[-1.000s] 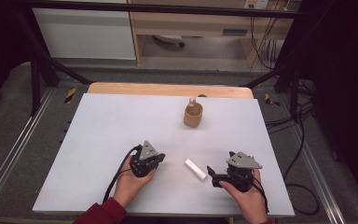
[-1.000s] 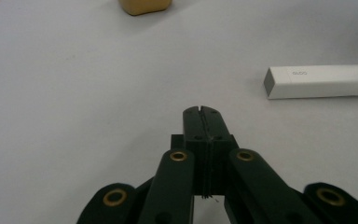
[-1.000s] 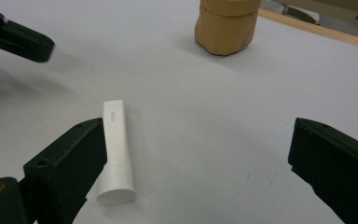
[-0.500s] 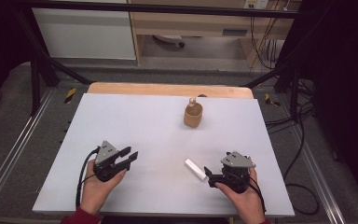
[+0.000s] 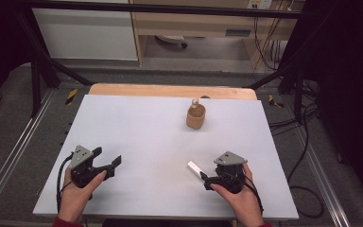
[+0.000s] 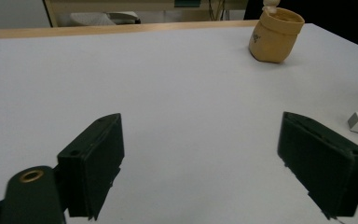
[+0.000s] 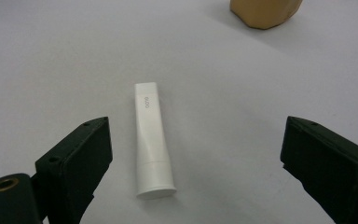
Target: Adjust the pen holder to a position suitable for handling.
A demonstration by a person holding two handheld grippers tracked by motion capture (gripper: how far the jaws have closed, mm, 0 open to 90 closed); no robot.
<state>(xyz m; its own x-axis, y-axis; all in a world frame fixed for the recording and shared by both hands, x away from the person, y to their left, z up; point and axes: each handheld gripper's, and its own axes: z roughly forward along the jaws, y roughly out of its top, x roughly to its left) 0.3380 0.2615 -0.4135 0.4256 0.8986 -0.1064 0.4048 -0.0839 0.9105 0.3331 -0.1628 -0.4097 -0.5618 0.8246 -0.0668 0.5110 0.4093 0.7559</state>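
Note:
A white tube [image 5: 194, 168] lies flat on the white table [image 5: 142, 123], near its front right. My right gripper [image 5: 205, 180] points at the tube from the right. Its jaws have just been closing a little but stand wide. In the right gripper view the tube [image 7: 151, 140] lies between the jaws of the right gripper [image 7: 196, 123], untouched. My left gripper [image 5: 108, 157] is at the front left; its jaws have just been opening and nothing is between them. In the left gripper view, the left gripper [image 6: 200, 121] faces bare table. A tan cup [image 5: 196, 116] stands farther back.
Something small and white sticks out of the cup [image 6: 276, 35]. A wooden board [image 5: 170, 91] borders the table's far edge. Dark frame bars and cables [image 5: 298, 118] run along the right side, with metal rails on the floor at both sides.
The left hand moved from the table's middle to the front left, and its jaws went from shut to wide open. The right hand has stayed by the tube.

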